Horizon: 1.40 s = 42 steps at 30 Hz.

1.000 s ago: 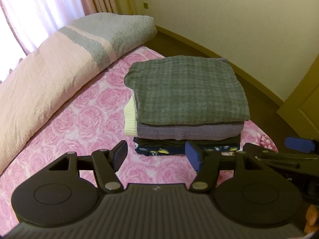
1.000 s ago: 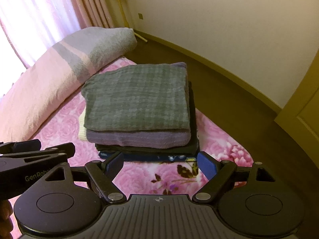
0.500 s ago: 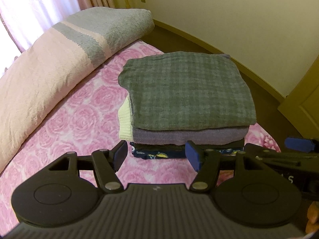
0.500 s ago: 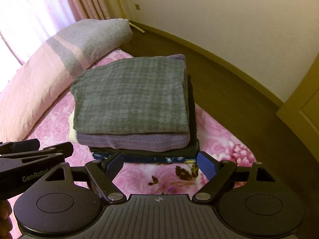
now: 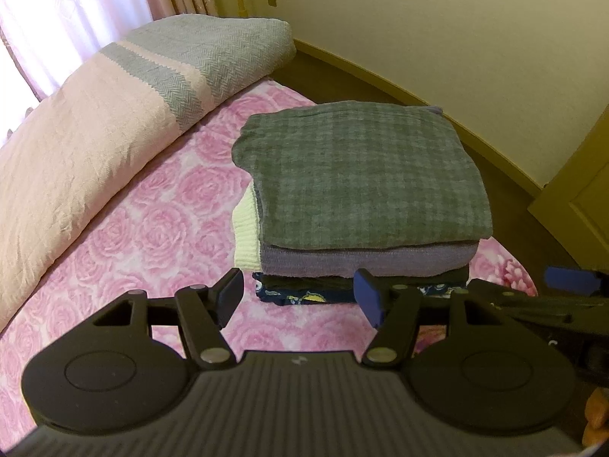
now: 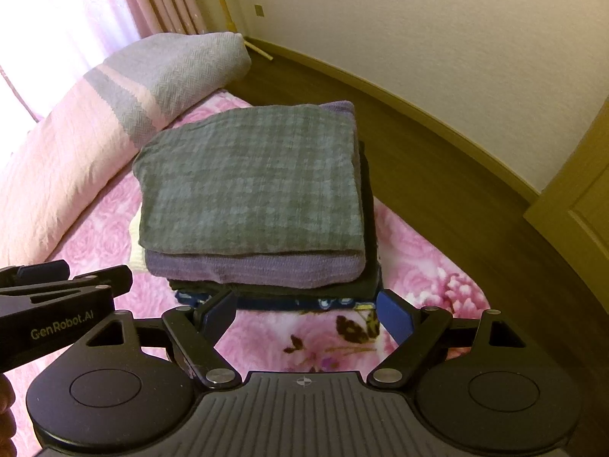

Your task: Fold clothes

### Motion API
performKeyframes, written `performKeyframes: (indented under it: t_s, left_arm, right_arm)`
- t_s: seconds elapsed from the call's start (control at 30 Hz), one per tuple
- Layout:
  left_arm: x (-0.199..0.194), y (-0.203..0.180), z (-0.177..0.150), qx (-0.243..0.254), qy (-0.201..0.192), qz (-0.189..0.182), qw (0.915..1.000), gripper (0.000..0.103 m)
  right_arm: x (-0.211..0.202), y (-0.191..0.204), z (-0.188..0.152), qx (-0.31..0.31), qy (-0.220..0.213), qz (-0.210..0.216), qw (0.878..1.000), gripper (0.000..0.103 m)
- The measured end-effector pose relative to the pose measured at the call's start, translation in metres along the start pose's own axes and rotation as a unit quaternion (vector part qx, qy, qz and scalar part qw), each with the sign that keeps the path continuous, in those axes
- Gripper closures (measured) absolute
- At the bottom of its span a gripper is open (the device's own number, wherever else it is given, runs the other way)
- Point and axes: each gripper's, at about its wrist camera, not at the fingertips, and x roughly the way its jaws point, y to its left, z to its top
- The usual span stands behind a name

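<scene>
A stack of folded clothes sits on the pink rose-patterned blanket. On top lies a grey checked garment, under it a purple knit, a pale cream piece, a dark layer and a navy printed garment at the bottom. My left gripper is open just in front of the stack's lower layers, holding nothing. My right gripper is open at the stack's base, its fingers close to the navy garment. Each gripper shows at the edge of the other's view.
A rolled pink and grey quilt lies along the left side of the bed. Pink curtains hang at the back. Dark wooden floor and a cream wall lie behind and right of the stack; a door frame stands at right.
Both grippers have moved closer to the stack, which now looms larger and nearer their fingertips. Both stay open. The clothes have not shifted.
</scene>
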Motion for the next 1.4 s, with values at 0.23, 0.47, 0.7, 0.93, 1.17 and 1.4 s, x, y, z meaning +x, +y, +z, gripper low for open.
performKeyframes:
  t_s: [0.23, 0.47, 0.7, 0.93, 1.17, 1.4]
  left_arm:
    - [-0.013, 0.002, -0.011, 0.004, -0.010, -0.004, 0.9999, 0.043]
    - [-0.033, 0.005, -0.030, 0.008, -0.021, -0.012, 0.9997, 0.042]
    - [-0.055, 0.012, -0.055, 0.020, -0.031, -0.022, 0.9991, 0.042]
    - [-0.073, 0.018, -0.079, 0.034, -0.038, -0.033, 0.9982, 0.042]
    - [-0.091, 0.031, -0.106, 0.040, -0.042, -0.036, 0.9977, 0.042]
    - [-0.113, 0.051, -0.128, 0.040, -0.052, -0.033, 0.9973, 0.042]
  right_arm:
    - [-0.011, 0.003, -0.013, 0.001, -0.006, -0.005, 1.000, 0.019]
    - [-0.031, 0.006, -0.033, 0.006, -0.014, -0.013, 1.000, 0.019]
    - [-0.056, 0.013, -0.060, 0.013, -0.022, -0.022, 0.999, 0.019]
    - [-0.080, 0.020, -0.086, 0.027, -0.034, -0.034, 0.998, 0.019]
    - [-0.096, 0.032, -0.114, 0.037, -0.038, -0.038, 0.998, 0.019]
    - [-0.110, 0.050, -0.136, 0.037, -0.045, -0.035, 0.998, 0.019]
